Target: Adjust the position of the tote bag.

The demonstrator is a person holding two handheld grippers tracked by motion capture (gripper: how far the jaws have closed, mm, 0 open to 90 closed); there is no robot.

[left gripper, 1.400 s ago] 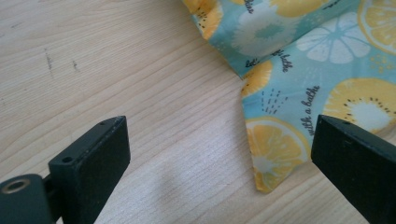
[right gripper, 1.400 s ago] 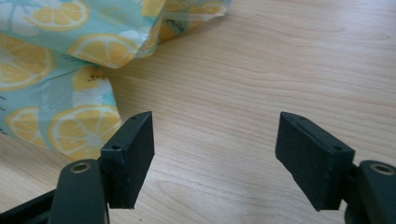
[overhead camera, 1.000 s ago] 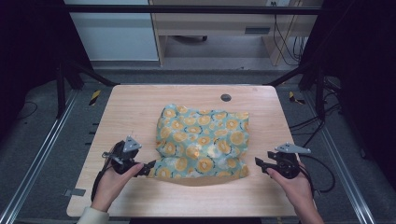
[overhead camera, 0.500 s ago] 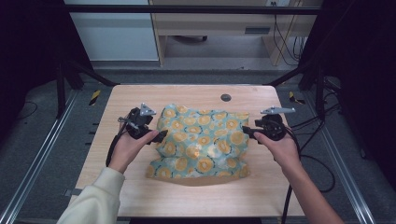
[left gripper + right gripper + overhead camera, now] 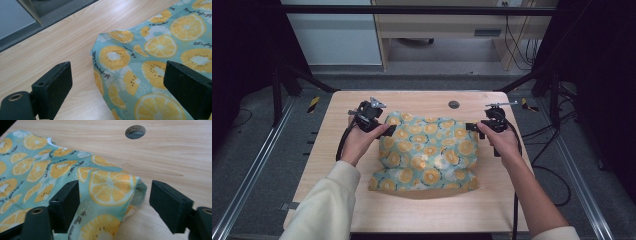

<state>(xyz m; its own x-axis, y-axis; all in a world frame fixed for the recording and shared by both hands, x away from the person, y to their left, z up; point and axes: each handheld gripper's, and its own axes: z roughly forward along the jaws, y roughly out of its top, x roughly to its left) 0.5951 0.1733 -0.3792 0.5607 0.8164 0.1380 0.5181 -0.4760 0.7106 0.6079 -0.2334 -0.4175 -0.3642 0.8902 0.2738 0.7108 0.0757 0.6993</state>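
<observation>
A teal cloth (image 5: 427, 152) printed with orange and kiwi slices lies rumpled on the middle of the wooden table (image 5: 337, 165). The left tongs (image 5: 388, 129) sit at the cloth's far left corner, jaws spread wide with the corner between them, nothing gripped. The right tongs (image 5: 469, 126) sit at the far right corner, also spread, straddling a raised fold of cloth. A round hole (image 5: 454, 104) in the table lies beyond the cloth.

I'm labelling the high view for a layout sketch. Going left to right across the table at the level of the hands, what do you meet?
Left gripper → fruit-print cloth → right gripper, all on the wooden table.
</observation>
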